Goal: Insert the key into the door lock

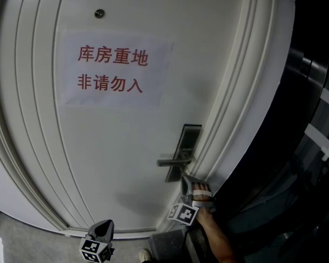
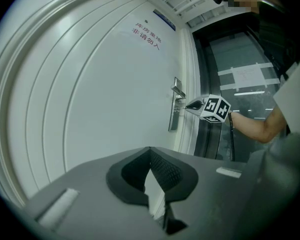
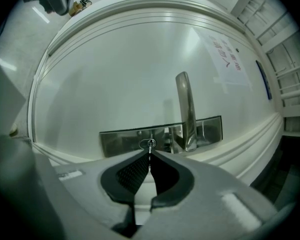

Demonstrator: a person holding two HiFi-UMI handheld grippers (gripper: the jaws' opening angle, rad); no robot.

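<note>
Right tool (image 3: 150, 155) is clamped on the key (image 3: 150, 148), tip at the keyhole (image 3: 147, 144) just beside the door handle (image 3: 186, 109). I judge insertion begun, not yet pushed home. My left tool (image 2: 150, 151), closed and empty, hangs well apart from the keyhole.

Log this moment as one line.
right claw: shut on key | key: tip at keyhole, depth unclear | left claw: shut, empty
</note>
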